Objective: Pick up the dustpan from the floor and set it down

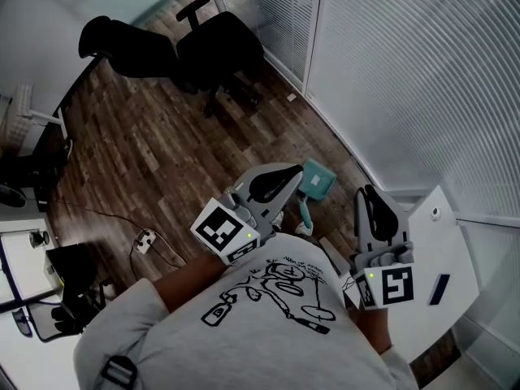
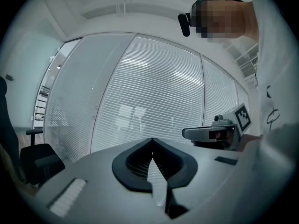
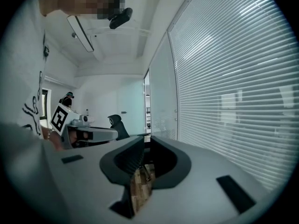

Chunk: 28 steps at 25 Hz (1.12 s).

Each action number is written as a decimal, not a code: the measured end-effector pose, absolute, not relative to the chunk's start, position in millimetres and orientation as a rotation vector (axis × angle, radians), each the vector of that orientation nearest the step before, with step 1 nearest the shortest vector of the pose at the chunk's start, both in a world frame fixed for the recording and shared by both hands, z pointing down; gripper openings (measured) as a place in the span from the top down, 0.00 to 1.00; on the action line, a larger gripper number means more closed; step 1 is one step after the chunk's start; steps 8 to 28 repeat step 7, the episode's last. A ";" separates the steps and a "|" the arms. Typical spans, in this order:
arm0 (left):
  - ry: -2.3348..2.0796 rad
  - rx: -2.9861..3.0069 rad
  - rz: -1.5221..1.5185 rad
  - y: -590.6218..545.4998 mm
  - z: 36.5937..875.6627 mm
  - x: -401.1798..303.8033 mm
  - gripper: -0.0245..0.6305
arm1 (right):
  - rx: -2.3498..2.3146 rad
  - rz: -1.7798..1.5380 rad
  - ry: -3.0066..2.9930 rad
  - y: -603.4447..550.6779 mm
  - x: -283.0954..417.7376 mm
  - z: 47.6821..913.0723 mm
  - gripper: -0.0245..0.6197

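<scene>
Grey shirt [image 1: 244,323] up front; left gripper [image 1: 292,175] jaws together, right gripper [image 1: 370,195] barely apart, both empty. Dustpan [image 1: 315,181] on floor [image 1: 146,153], pickup not started; next: reach down, open wider.

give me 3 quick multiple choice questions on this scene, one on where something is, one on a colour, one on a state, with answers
1. Where is the dustpan?
A. on the floor
B. on the white table
C. in a gripper

2. What colour is it?
A. red
B. teal
C. yellow

3. How is the left gripper?
A. wide open
B. shut on the dustpan
C. shut, empty

Answers:
1 A: it lies on the wood floor ahead of the person.
2 B: it shows teal in the head view.
3 C: its jaws meet at the tips with nothing between them.
</scene>
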<state>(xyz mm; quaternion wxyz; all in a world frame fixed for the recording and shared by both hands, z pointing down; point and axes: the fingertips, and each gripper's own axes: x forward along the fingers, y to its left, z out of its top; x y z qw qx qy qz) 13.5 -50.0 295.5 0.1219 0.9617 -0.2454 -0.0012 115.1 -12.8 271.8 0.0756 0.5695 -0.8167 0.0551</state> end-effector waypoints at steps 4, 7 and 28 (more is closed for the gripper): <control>-0.718 2.806 0.000 -51.1 297.8 11.7 0.96 | 1.726 0.184 -2.422 -14.2 114.7 273.2 0.91; -0.720 2.801 0.004 -52.7 299.1 10.6 0.96 | 1.729 0.194 -2.416 -14.7 114.2 274.7 0.91; -0.720 2.801 0.004 -52.7 299.1 10.6 0.96 | 1.729 0.194 -2.416 -14.7 114.2 274.7 0.91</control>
